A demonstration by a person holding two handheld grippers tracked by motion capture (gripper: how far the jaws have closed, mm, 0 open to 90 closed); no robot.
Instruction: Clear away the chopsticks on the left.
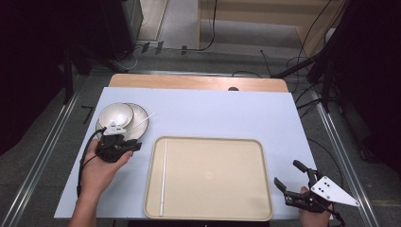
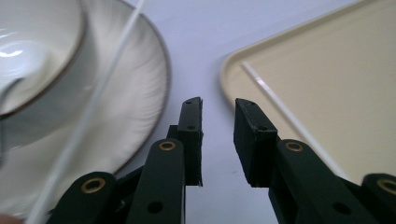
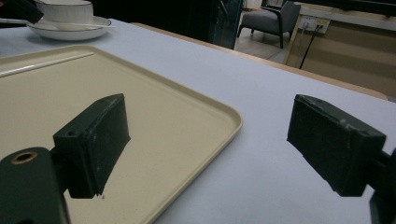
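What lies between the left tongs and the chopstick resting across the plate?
Nothing: in the left gripper view the left tongs stand slightly parted with bare blue table between them, and the chopstick crosses the plate just to their left.

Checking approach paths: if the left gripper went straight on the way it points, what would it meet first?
Probably bare table: the left gripper points between the plate and tray, though depth is unclear.
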